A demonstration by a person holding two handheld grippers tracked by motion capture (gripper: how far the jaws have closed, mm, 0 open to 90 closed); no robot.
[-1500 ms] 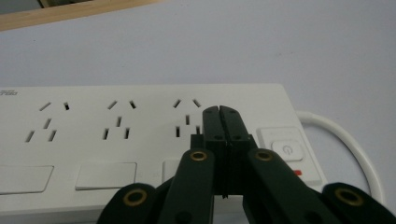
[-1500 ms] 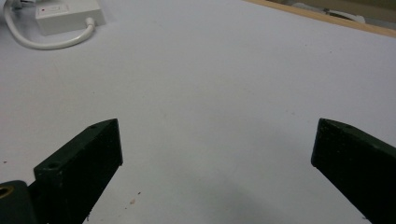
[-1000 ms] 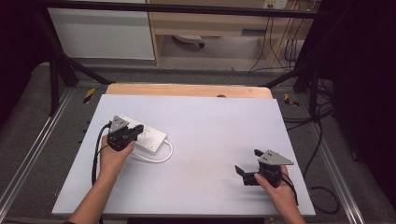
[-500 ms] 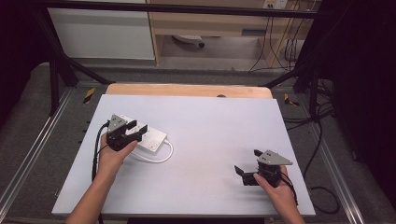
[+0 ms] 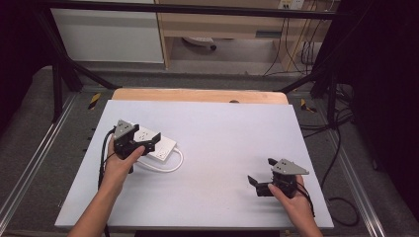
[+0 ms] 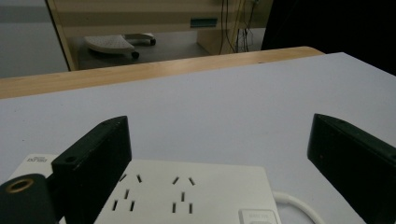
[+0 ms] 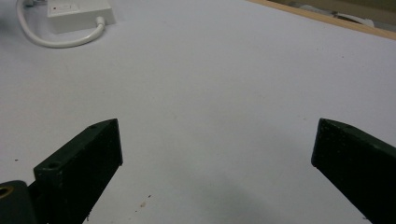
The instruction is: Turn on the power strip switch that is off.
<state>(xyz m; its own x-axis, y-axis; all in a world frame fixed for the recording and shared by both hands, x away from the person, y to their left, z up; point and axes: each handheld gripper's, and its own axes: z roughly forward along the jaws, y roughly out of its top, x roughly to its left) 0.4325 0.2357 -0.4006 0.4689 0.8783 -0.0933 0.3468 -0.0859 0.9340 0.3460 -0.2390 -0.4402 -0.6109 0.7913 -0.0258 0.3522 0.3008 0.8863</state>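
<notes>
White power strip [image 5: 157, 143] lies flat on the pale grey bench [image 5: 222, 128], directly under and just ahead of the left claw [image 5: 142, 146], socket face upward. In the left gripper view the power strip [image 6: 187, 196] sits low between the two black jaws, which have just been opening and now stand wide apart, released, with neither pad pressing on the casing; several pairs of socket slots and a rocker switch at the strip's near corner are visible. Its white cord [image 5: 165, 167] leaves the end of the strip nearest the right claw and curls in a loop on the bench beside the person's left hand [image 5: 118, 165]. The right claw [image 5: 258, 183] rests well apart from the strip, toward the near right corner of the bench, held in the right hand [image 5: 291, 200]; its jaws are likewise spread and released, with bare bench surface between them. From the right gripper view the strip's end [image 7: 79, 11] and cord [image 7: 60, 39] appear far ahead and to the left of that claw. A wooden edge [image 5: 197, 95] borders the bench beyond both claws.
</notes>
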